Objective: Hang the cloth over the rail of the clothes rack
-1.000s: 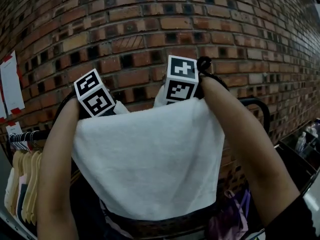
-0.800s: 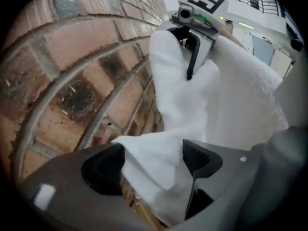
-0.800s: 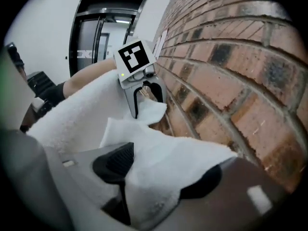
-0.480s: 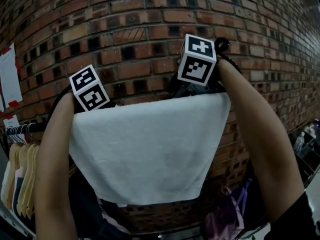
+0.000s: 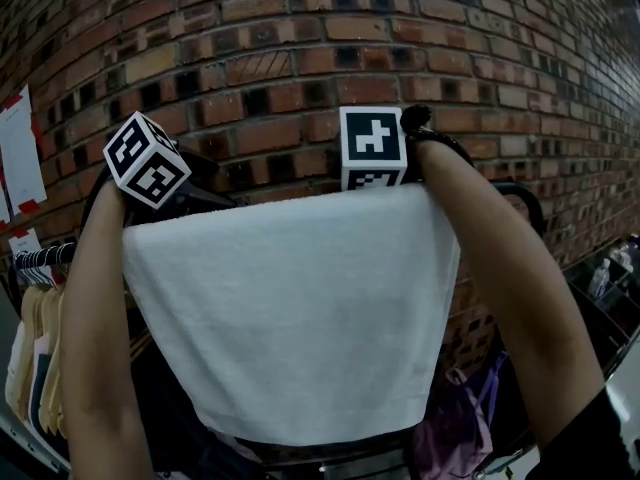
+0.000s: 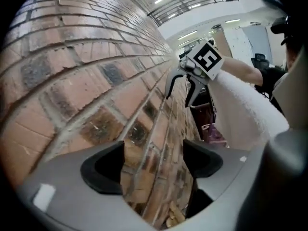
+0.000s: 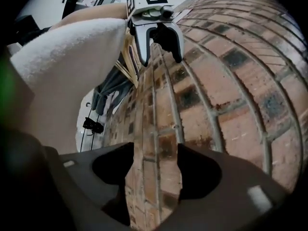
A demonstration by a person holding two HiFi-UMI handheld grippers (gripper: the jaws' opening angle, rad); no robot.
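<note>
A white cloth [image 5: 290, 308] hangs flat over the rack's rail, which it hides; only the rail's black curved end [image 5: 527, 208] shows at the right. Both grippers are behind the cloth's top edge, close to the brick wall. The left gripper [image 6: 154, 163] has just been opening; its jaws stand wide with only brick between them, and its marker cube [image 5: 147, 160] is above the cloth's left corner. My right gripper [image 7: 151, 170] is open too, nothing in it, its cube [image 5: 372, 148] above the cloth's top right. The left gripper view shows the cloth [image 6: 240, 114] beside the right gripper [image 6: 178, 96].
The brick wall [image 5: 250, 58] stands directly behind the rail. Wooden hangers with clothes [image 5: 40, 358] hang on a lower rail at the left. A purple bag [image 5: 460, 428] hangs below right. White papers [image 5: 22, 163] are stuck on the wall at the left.
The cloth went from bunched between the grippers to hanging flat. The left gripper's cube moved up and left, off the cloth. The right cube rose, then dropped back a little.
</note>
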